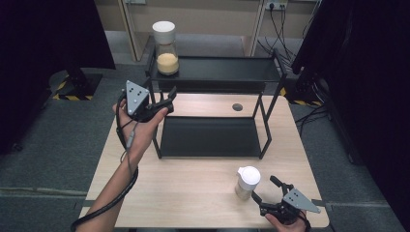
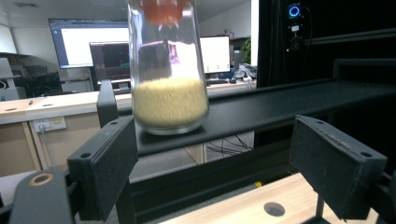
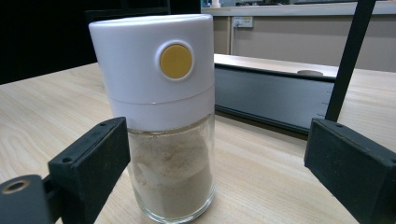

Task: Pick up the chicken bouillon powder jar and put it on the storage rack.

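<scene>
A tall glass jar of yellow grains (image 1: 167, 48) with a white cap stands at the left end of a black rack's top shelf (image 1: 227, 67). My left gripper (image 1: 167, 100) is open, held in the air just in front of and below that jar. In the left gripper view the grain jar (image 2: 169, 93) stands beyond the open jaws, apart from them. A short glass shaker of beige powder (image 1: 247, 182), white lid with a yellow button, stands on the table near the front right. My right gripper (image 1: 264, 188) is open beside it. The shaker (image 3: 161, 116) sits between the jaws, closer to the left one.
The rack's lower shelf (image 1: 210, 137) is bare and rests on the wooden table (image 1: 193, 188). A round cable hole (image 1: 237, 107) lies in the tabletop behind it. Dark curtains flank both sides, and cables trail on the floor at the back right.
</scene>
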`<state>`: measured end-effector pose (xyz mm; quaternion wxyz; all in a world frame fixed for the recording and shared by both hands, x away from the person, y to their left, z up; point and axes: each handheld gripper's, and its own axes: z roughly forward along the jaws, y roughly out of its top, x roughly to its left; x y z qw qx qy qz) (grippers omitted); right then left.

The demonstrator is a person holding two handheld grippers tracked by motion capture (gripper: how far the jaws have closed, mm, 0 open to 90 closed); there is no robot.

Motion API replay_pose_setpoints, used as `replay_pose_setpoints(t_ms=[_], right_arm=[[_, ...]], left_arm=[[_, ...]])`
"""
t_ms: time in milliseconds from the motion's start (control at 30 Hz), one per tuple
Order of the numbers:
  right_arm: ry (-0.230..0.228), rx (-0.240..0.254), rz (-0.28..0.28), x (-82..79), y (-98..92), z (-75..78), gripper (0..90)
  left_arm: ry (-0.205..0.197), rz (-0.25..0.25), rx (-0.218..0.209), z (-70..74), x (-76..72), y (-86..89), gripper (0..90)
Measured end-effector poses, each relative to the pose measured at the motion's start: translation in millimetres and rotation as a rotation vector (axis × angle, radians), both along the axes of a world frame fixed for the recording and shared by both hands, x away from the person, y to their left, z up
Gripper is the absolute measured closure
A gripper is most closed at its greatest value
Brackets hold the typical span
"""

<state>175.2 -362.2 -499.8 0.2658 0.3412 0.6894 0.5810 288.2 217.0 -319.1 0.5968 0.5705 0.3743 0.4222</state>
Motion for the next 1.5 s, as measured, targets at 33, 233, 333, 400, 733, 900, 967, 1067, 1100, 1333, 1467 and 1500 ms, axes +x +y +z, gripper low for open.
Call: replay_pose_setpoints(t_ms=[33, 233, 333, 400, 733, 900, 967, 1067, 1100, 1333, 1467, 1500], right_arm=[[0.000, 0.000, 0.000, 0.0, 0.1, 0.0, 7.0], [0.000, 0.000, -0.001, -0.5, 0.4, 0.0, 7.0], [0.001, 0.000, -0.002, -0.6, 0.6, 0.1, 7.0], [0.001, 0.000, -0.002, -0.6, 0.7, 0.1, 7.0], [-0.002, 0.000, -0.001, -0.7, 0.3, -0.2, 7.0], [-0.002, -0.001, -0.002, -0.6, 0.6, -0.1, 6.9], [-0.002, -0.002, -0.002, -0.7, 0.6, -0.1, 6.9], [-0.001, -0.002, -0.003, -0.7, 0.8, 0.1, 6.9], [-0.001, -0.003, -0.002, -0.8, 0.8, 0.1, 6.9], [-0.001, -0.002, -0.003, -0.8, 0.8, 0.1, 6.9], [-0.002, -0.003, -0.002, -0.9, 0.8, 0.0, 6.9], [-0.002, -0.003, -0.003, -1.0, 0.9, 0.0, 6.9]], left_arm=[[0.003, 0.001, -0.002, -2.6, -1.4, 0.1, 14.5], [0.019, 0.004, 0.005, -17.4, -7.7, 0.5, 14.5], [0.025, 0.003, 0.002, -23.4, -10.0, 1.0, 14.5], [0.028, 0.001, 0.005, -27.3, -11.5, 0.9, 14.5], [0.060, -0.005, 0.014, -45.6, -19.0, 2.2, 14.4], [0.071, -0.009, 0.012, -56.3, -24.0, 3.8, 14.3], [0.075, -0.010, 0.008, -60.9, -26.2, 4.2, 14.4], [0.079, -0.013, 0.006, -70.2, -30.2, 4.8, 14.4], [0.083, -0.013, 0.004, -74.2, -31.7, 5.1, 14.4], [0.111, -0.016, 0.005, -90.4, -36.7, 7.5, 14.3], [0.122, -0.018, 0.005, -97.4, -38.8, 8.6, 14.3], [0.125, -0.019, 0.007, -99.8, -39.3, 8.9, 14.2]])
